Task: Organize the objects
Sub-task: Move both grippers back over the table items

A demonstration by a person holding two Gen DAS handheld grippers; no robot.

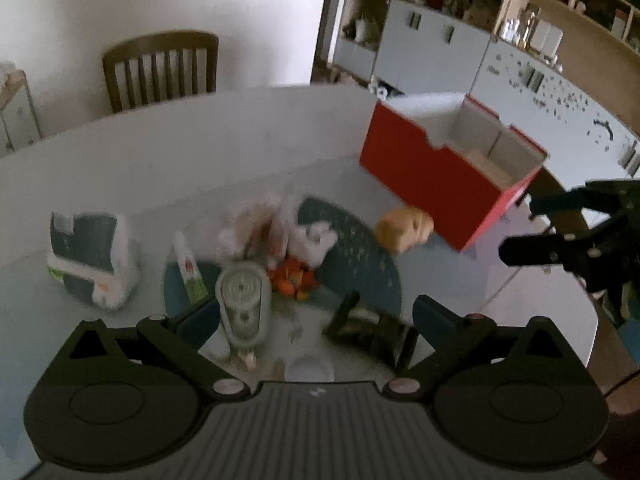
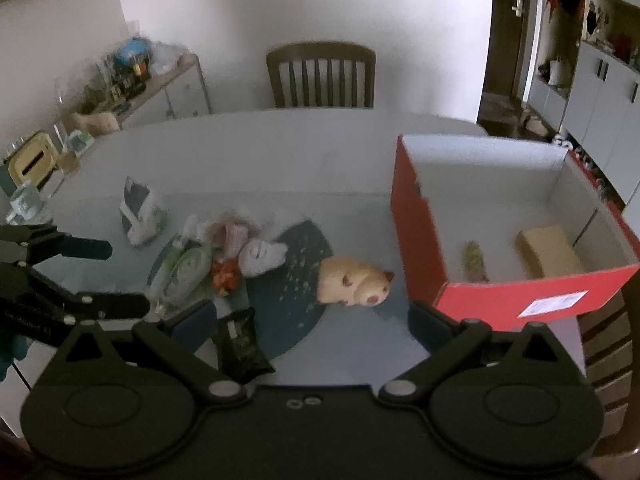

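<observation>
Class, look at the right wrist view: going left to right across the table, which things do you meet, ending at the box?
Dark-and-white packet → round clear-lidded container → orange item → white plush → tan hamster-like toy → red box.

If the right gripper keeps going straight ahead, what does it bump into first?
Probably the blue mat on the table, near the hamster toy. The open right gripper points between them, though depth is hard to judge.
</observation>
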